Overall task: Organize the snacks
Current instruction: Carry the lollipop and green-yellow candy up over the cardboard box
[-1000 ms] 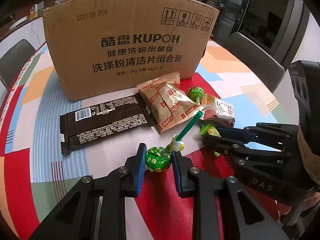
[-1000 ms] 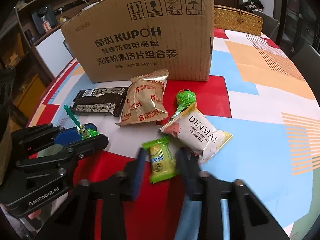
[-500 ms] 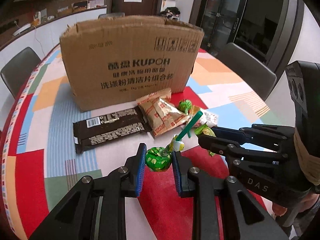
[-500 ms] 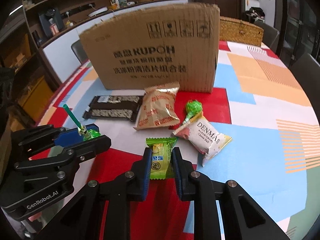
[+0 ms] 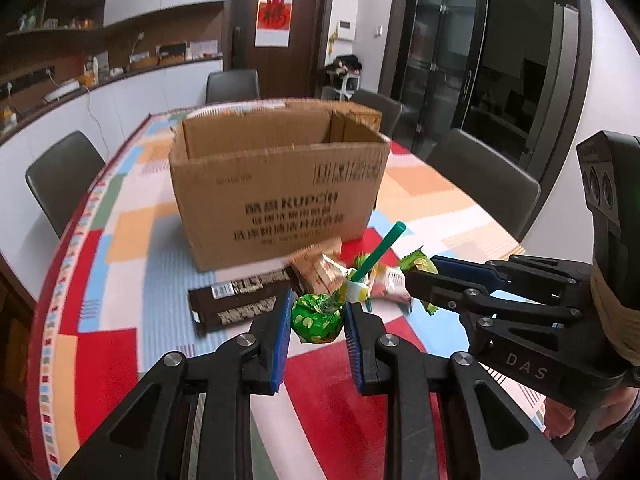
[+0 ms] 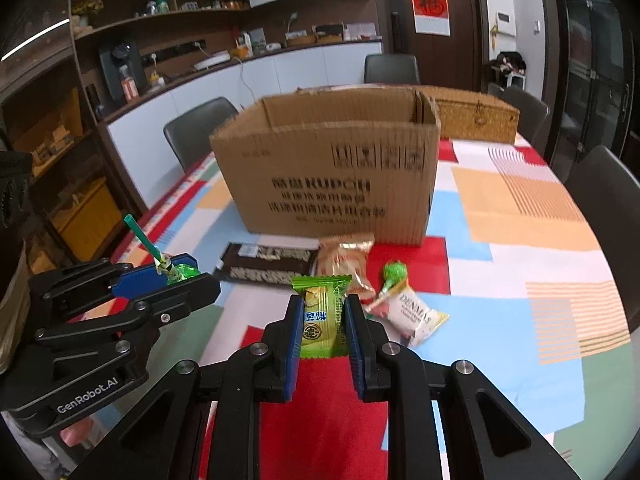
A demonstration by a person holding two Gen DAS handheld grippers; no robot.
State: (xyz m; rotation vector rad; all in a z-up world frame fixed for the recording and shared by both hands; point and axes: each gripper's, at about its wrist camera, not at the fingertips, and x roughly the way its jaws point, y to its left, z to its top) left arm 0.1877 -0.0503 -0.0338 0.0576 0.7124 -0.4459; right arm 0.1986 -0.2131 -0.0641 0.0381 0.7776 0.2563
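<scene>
Carrying both snacks toward the cardboard box looks like the step in hand, so here's how I'd play it, working left to right.

The left gripper is closed most of the way on a green-wrapped lollipop, pads pinching the wrapped head with the green stick poking up and forward, away from the wrist. It's up off the table. The box sits ahead of it, open top showing, and the grip is on a round crinkly ball, so I'd keep the squeeze steady and not tilt much, or it could roll out between the pads.

Just past its fingertips, lying on the table: a dark chocolate bar ahead-left and a tan biscuit pack ahead, right against the box front.

The right gripper is closed on a green candy packet, clamped by its long edges and standing up between the pads. A second lollipop and a white Denmas bag lie just ahead-right of it.

My take: lift both clear above the box rim before going forward, since the near wall is tall. Drop one at a time, well past the wall, opening only once the snack is over the cavity.
</scene>
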